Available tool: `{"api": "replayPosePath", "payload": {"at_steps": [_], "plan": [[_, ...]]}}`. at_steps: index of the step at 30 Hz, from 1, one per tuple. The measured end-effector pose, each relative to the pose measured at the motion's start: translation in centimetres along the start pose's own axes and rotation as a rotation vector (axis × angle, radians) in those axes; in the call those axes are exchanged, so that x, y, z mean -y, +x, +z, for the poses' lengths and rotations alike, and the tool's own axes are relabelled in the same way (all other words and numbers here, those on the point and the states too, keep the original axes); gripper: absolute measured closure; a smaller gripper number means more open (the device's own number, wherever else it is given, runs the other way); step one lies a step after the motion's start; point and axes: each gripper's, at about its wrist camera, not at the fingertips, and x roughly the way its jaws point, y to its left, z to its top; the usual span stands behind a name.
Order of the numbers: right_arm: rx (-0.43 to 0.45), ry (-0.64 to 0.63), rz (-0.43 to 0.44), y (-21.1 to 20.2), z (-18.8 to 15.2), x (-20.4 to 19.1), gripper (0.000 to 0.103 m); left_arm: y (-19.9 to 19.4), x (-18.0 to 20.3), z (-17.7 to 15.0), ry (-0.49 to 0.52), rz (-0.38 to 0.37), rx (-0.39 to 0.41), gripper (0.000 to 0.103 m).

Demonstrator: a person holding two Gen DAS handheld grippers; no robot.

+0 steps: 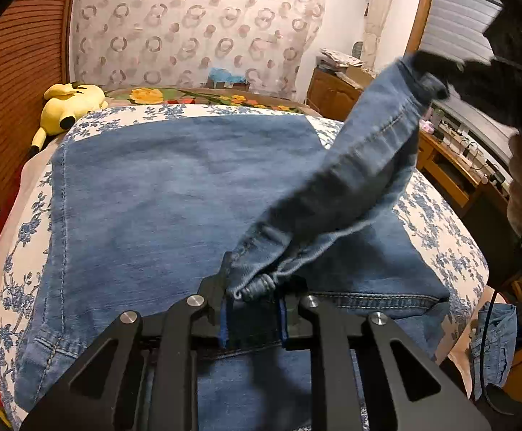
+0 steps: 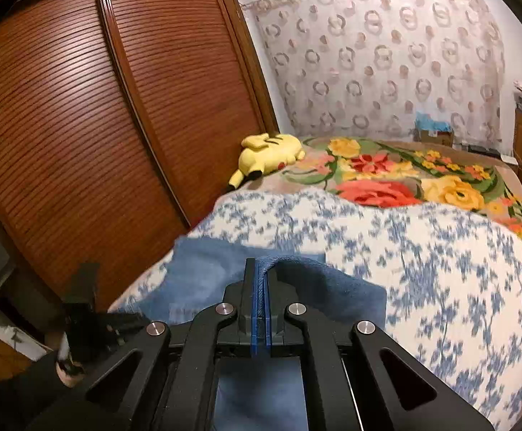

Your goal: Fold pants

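Note:
Blue denim pants (image 1: 174,194) lie spread on the bed. One edge of them is lifted into a raised band (image 1: 361,165) that runs from my left gripper up to my right gripper. My left gripper (image 1: 252,292) has its jaws parted, with a bunched hem (image 1: 257,285) resting between the fingertips. My right gripper (image 1: 437,72) shows at the upper right of the left wrist view, holding the band's far end high. In the right wrist view my right gripper (image 2: 260,269) is shut on the denim edge (image 2: 296,269), above the bed.
The bed has a blue-flowered white cover (image 2: 422,251) and a bright floral blanket (image 2: 404,176) behind. A yellow plush toy (image 1: 70,107) lies at the far left, by the brown slatted wardrobe (image 2: 81,125). A wooden desk (image 1: 451,165) stands right of the bed. Another denim piece (image 1: 494,344) hangs at the bed's right edge.

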Motion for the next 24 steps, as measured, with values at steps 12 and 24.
{"api": "replayPosePath", "payload": {"at_steps": [12,24], "plan": [[0.007,-0.016,-0.046,0.8,1.8,-2.0,0.101,-5.9,0.9,0.2,0.023,-0.051,0.203,0.095],[0.003,-0.113,0.049,6.4,3.5,-5.8,0.101,-10.4,-0.7,-2.0,-0.018,-0.004,0.246,0.096]]}}
